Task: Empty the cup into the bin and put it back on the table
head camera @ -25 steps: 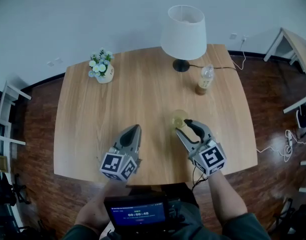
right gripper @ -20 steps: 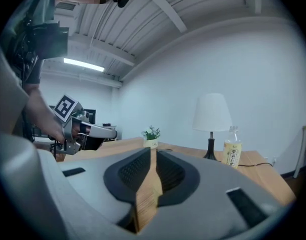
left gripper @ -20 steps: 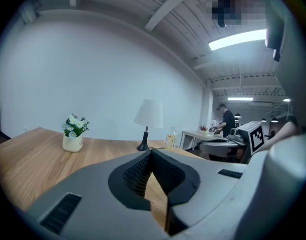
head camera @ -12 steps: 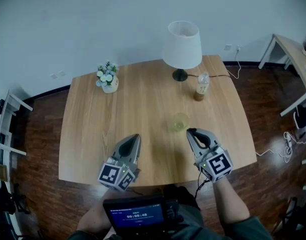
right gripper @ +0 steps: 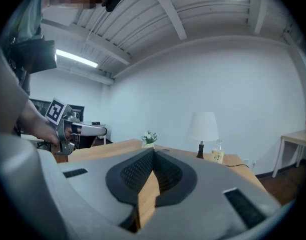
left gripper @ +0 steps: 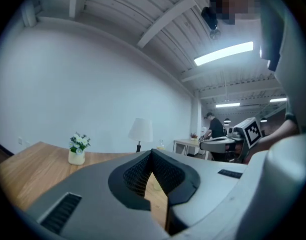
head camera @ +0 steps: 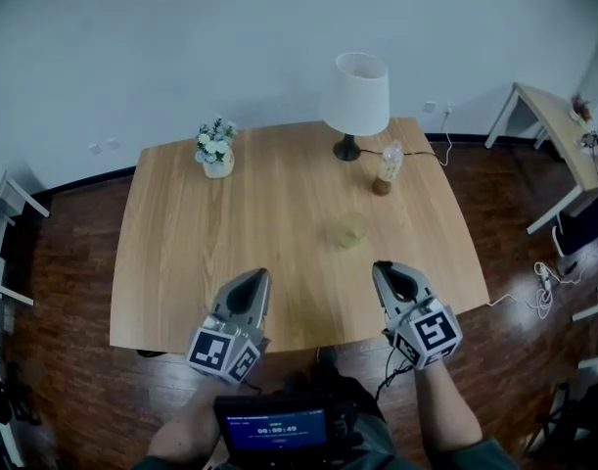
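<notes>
Pale wood, grey plastic, one translucent cup

The table (head camera: 230, 243) is light wood with a soft matt finish; the floor (head camera: 73, 262) is dark, glossy wood. Right of the table's centre, towards three o'clock, the cup (head camera: 351, 230) looks smooth and translucent. The lamp shade (head camera: 357, 78) at one o'clock is matt white. The left gripper (head camera: 258, 273) and right gripper (head camera: 382, 265) have smooth grey plastic shells with black ribbed pads (left gripper: 137, 173).

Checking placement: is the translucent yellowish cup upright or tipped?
Apparently upright: the translucent yellowish cup stands on the wooden table, round mouth facing up.

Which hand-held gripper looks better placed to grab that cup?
Right, probably: the right hand-held gripper is nearer the cup, standing on the table ahead of it; the left hand-held gripper is farther. Both are shut.
</notes>
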`<state>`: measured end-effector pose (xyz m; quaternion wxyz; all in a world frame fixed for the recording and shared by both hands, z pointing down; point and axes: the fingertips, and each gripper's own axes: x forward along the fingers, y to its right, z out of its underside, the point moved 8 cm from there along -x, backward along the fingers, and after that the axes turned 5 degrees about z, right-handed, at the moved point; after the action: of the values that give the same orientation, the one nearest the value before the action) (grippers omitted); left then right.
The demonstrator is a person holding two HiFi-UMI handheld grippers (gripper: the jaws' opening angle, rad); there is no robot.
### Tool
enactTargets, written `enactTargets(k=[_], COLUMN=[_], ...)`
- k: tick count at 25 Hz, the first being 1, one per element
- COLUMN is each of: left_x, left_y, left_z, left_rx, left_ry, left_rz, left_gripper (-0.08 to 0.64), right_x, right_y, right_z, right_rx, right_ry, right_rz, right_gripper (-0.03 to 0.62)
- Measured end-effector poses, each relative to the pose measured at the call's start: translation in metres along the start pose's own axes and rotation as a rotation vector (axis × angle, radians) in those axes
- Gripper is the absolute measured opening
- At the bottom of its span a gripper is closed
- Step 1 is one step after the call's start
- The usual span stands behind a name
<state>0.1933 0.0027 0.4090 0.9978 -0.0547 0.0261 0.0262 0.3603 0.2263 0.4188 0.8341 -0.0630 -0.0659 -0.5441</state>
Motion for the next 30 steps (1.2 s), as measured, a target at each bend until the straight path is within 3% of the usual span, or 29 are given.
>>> enactTargets(k=[3,11,15,23,30], left_x=[-0.012,-0.024,-0.022,-0.023,-0.027], left_y=[0.011,0.019,0.027,0.047,0.059], left_z=[-0.010,-0.021,-0.027,-0.033,-0.034], left_rx=[0.081,0.062,0.127,0.109,0.094], left_ry=[0.014,0.051,0.046,0.112,0.120], left_rz=[0.020,0.016,-0.009,-0.055,-0.073], left_gripper=[0.000,0.000,0.000,0.000,0.000], right_x=[-0.014,-0.039,-0.049,-0.074,-0.085], right_y=[-0.004,-0.004,0.003,0.019,0.025], right_z=[-0.003,-0.012,-0.017,-0.024,-0.023], right_rx=[0.042,0.021,0.021,0.015,0.023], right_ry=[-0.004,-0.017,-0.015,-0.002,-0.004], right_rz=[0.038,0.074,0.062,0.048,0.040], right_gripper=[0.000,0.000,0.000,0.000,0.000])
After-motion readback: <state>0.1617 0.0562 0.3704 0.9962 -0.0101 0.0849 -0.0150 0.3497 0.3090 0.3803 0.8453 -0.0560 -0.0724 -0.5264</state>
